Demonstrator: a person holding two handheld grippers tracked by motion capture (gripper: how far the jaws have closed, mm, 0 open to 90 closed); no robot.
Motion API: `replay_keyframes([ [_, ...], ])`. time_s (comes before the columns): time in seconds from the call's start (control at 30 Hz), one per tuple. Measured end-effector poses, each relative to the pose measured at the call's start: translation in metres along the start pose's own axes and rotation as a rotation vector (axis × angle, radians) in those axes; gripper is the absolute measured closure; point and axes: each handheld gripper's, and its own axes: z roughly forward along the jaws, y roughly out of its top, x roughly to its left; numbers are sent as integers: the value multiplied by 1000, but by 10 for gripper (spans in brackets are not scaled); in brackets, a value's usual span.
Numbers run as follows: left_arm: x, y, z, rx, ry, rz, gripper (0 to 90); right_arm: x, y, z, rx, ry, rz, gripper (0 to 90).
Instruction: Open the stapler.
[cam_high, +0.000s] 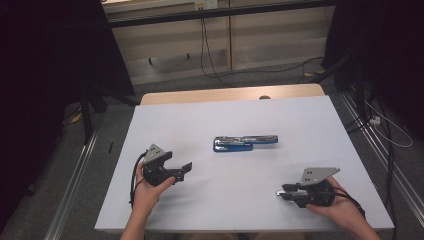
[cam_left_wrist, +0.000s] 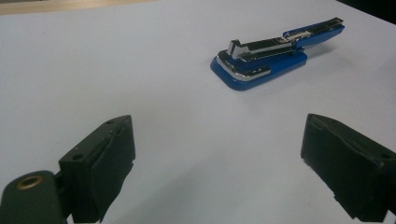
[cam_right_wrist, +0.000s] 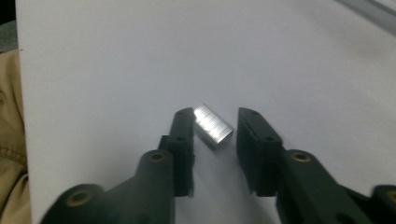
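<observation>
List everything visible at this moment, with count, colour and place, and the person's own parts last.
stapler: 1, blue and chrome, top swung open, table centre.
staple strip: 1, silver, lying between the right gripper's jaws, touching one at most.
table: 1, white top, wooden far edge.
cables: several, black, floor beyond the table.
left gripper: 1, black, near left, jaws wide, nothing between.
right gripper: 1, black, near right.
hands: 2, holding the grippers.

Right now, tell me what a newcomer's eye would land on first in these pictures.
First the blue stapler, lying swung open at the middle of the white table, apart from both hands. Next the shiny strip of staples between the jaws of the right claw near the table's front right; whether the pads press it is unclear. The left claw stands wide open, pointed at the stapler.
</observation>
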Motion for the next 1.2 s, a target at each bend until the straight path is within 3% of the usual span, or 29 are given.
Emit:
replay_keyframes([
  [0.2,0,0,-1,-5,3,-2,101,0,4,6,6,17,-30,640],
  [0.43,1,0,-1,-3,5,-3,101,3,2,3,7,39,-39,787],
  [0.7,1,1,-2,-2,5,0,101,5,4,5,4,40,-40,707],
  [0.97,1,1,-2,-6,3,-2,101,6,4,6,4,49,-52,788],
  [1.2,2,2,-2,-9,6,-1,101,8,5,7,11,39,-59,792],
])
